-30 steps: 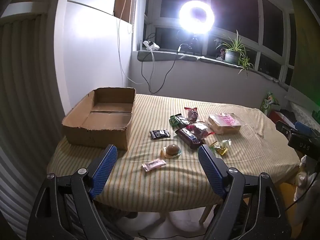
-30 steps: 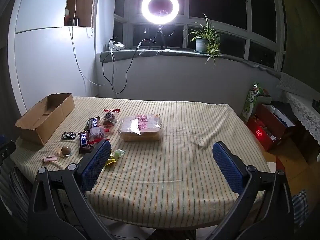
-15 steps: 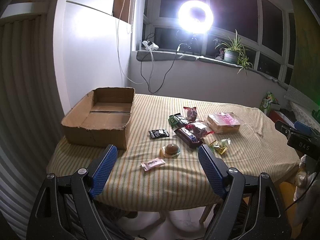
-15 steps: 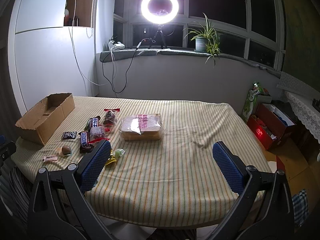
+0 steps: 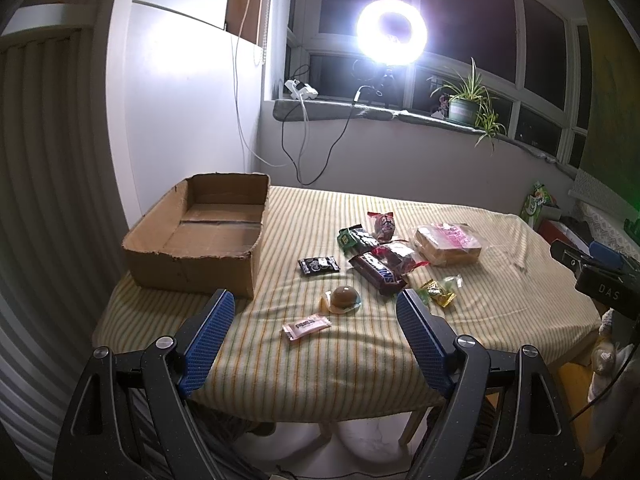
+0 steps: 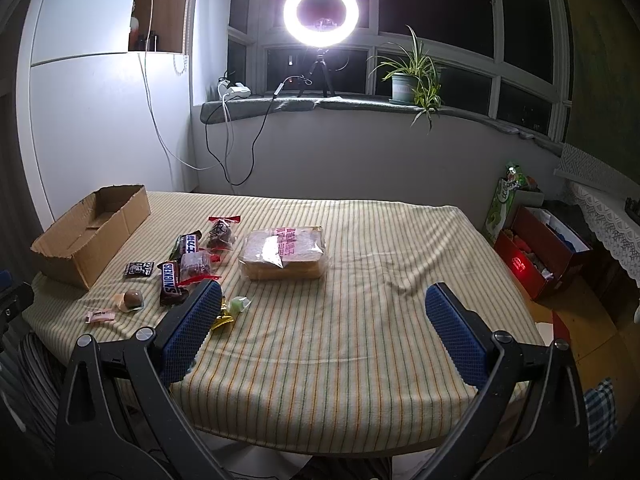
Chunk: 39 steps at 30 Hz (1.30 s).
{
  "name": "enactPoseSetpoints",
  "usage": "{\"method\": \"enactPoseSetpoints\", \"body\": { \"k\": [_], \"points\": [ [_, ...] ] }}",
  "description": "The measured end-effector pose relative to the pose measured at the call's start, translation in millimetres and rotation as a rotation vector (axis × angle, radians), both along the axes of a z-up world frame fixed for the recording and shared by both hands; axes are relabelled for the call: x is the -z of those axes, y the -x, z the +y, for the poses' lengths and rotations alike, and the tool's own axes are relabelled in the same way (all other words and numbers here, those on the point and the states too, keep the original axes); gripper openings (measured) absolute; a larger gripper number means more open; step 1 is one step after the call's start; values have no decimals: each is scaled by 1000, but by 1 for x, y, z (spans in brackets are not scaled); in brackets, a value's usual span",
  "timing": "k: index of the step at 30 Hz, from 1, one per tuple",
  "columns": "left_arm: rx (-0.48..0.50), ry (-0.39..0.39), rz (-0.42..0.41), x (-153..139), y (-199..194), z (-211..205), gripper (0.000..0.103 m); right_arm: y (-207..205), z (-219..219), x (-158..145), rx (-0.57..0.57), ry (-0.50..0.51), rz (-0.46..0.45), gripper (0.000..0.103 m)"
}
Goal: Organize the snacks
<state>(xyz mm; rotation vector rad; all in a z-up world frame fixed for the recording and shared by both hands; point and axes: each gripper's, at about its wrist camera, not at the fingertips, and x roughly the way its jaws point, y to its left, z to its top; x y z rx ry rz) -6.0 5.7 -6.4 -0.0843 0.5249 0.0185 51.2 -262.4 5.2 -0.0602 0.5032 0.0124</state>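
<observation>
Snacks (image 6: 188,268) beside cardboard box (image 6: 90,236) on striped table (image 6: 360,320)

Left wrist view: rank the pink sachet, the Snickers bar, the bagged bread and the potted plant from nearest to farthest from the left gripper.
1. Pink sachet: on the tablecloth just ahead of the left gripper, between its fingers.
2. Snickers bar: further in, slightly right.
3. Bagged bread: beyond it, further right.
4. Potted plant: on the windowsill, far right.
</observation>
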Motion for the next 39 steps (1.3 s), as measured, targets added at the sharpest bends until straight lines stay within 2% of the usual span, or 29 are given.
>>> {"method": "enactPoseSetpoints", "body": {
  "k": [39],
  "points": [
    [0, 4, 4, 0, -1, -1, 83, 4, 5, 3, -7, -1, 3, 103]
  ]
}}
